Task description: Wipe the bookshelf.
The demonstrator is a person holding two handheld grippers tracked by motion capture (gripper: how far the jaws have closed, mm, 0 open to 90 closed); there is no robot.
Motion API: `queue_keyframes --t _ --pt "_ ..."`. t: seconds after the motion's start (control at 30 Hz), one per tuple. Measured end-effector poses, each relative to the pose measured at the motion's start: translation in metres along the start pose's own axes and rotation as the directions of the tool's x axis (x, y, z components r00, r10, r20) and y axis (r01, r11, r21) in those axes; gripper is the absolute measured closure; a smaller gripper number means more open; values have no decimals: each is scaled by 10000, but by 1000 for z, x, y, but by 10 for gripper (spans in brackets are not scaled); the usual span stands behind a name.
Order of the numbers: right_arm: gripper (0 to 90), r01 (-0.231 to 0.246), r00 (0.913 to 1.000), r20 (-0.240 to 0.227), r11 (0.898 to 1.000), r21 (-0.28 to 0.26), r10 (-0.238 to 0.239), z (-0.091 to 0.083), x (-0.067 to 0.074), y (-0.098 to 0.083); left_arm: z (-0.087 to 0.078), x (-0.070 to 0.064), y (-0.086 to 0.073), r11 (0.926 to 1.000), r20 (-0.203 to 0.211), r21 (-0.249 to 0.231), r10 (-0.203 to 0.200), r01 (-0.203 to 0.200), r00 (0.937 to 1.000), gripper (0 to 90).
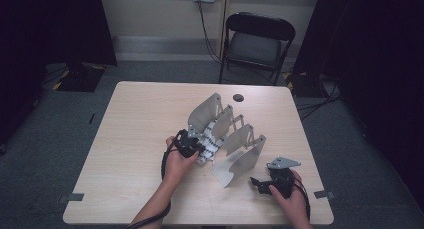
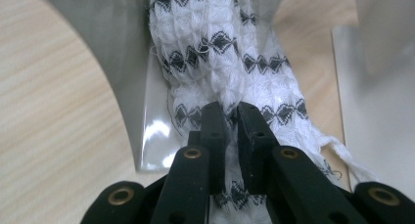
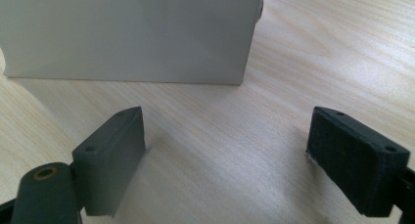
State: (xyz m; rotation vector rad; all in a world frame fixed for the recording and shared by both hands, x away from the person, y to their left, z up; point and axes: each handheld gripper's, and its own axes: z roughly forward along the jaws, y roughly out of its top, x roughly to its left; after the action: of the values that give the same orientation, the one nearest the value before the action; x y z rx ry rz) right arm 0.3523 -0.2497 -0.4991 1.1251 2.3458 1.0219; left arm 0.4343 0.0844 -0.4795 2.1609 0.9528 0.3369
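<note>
On the table's grey rack [image 1: 235, 156], patterned cloth [image 2: 220, 62] lying lengthwise away from clenched left gripper [image 2: 231, 111] pinching it, right gripper [image 3: 227, 150] released.

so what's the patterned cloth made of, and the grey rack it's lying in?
Cloth: looks like a soft knit or woven textile, white with black diamond motifs; the puckered texture and loose threads at its edge suggest cotton-like yarn. The left gripper is shut on it.
Rack: thin rigid grey sheets, smooth and matte with a faint sheen at the base; plastic or painted metal, can't tell which.
</note>
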Motion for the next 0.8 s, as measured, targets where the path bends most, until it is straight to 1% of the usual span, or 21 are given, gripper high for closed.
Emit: queue_keyframes --t 0.07,0.1,0.13,0.17,0.2,0.23,0.27,0.3,0.33,0.37,0.43,0.47,0.5,0.53,0.57,0.6,0.63,0.67,0.7,0.73,0.8 --pt "136 1 10000 1 10000 -1 -1 0 0 0 -7 0 -6 9999 106 96 43 -44 9999 830" --pt "136 1 10000 0 10000 1 -1 0 0 0 -8 -1 -7 10000 111 6 -20 20 9999 822" --pt "136 -3 10000 -1 10000 1 3 0 0 0 -9 -2 -7 10000 131 -92 10 -9 9999 801" --pt "136 0 10000 -1 10000 0 0 0 0 0 -10 -3 -5 9994 -5 -323 99 -99 10000 754" --pt "136 -3 10000 0 10000 1 3 0 0 0 -10 -4 -3 9983 -90 -555 146 -151 9999 679" --pt "136 -3 10000 0 10000 1 3 0 0 0 -10 -4 -3 9983 -90 -555 146 -151 9999 642" --pt "136 -2 10000 -1 10000 2 2 0 0 0 -10 -4 4 9955 -204 -907 274 -291 9994 605" --pt "136 -1 10000 0 10000 2 1 0 0 0 -9 -4 7 9947 -338 -947 374 -404 9987 578" --pt "136 1 10000 -1 10000 1 -1 0 0 0 -9 -4 7 9947 -338 -947 374 -404 9987 581" --pt "136 0 10000 -1 10000 1 0 0 0 0 -3 -3 10 9960 -320 -750 469 -492 9984 594" --pt "136 -1 10000 -2 10000 3 1 0 0 0 4 -3 10 9971 -362 -588 470 -491 9982 584" --pt "136 -2 10000 -2 10000 2 2 0 0 0 9 -4 8 9981 -439 -508 331 -354 9985 564" --pt "136 -2 10000 -2 10000 2 2 0 0 0 9 -4 8 9981 -439 -508 331 -354 9985 535" --pt "136 -1 10000 -3 10000 3 1 0 0 0 16 -2 5 9991 -471 -379 176 -194 9987 519" --pt "136 -3 10000 -5 10000 3 3 0 0 0 16 -2 5 9991 -471 -379 176 -194 9987 532" --pt "136 -2 10000 -4 10000 2 2 0 0 0 19 -1 3 9989 -288 -464 8 -21 9996 533" --pt "136 -1 10000 -5 10000 2 1 0 0 0 19 -1 3 9992 -224 -401 -16 7 9997 541" --pt "136 -2 10000 -4 10000 2 2 0 0 0 19 -2 3 9991 -86 -402 -99 96 9999 593" --pt "136 -2 10000 -4 10000 2 2 0 0 0 19 -2 3 9991 -86 -402 -99 96 9999 619" --pt "136 -2 10000 -5 10000 1 2 0 0 0 18 -4 4 9993 40 -214 306 -305 9995 677" --pt "136 0 10000 -3 10000 0 0 0 0 0 17 -6 5 9994 88 -56 356 -355 9993 744"
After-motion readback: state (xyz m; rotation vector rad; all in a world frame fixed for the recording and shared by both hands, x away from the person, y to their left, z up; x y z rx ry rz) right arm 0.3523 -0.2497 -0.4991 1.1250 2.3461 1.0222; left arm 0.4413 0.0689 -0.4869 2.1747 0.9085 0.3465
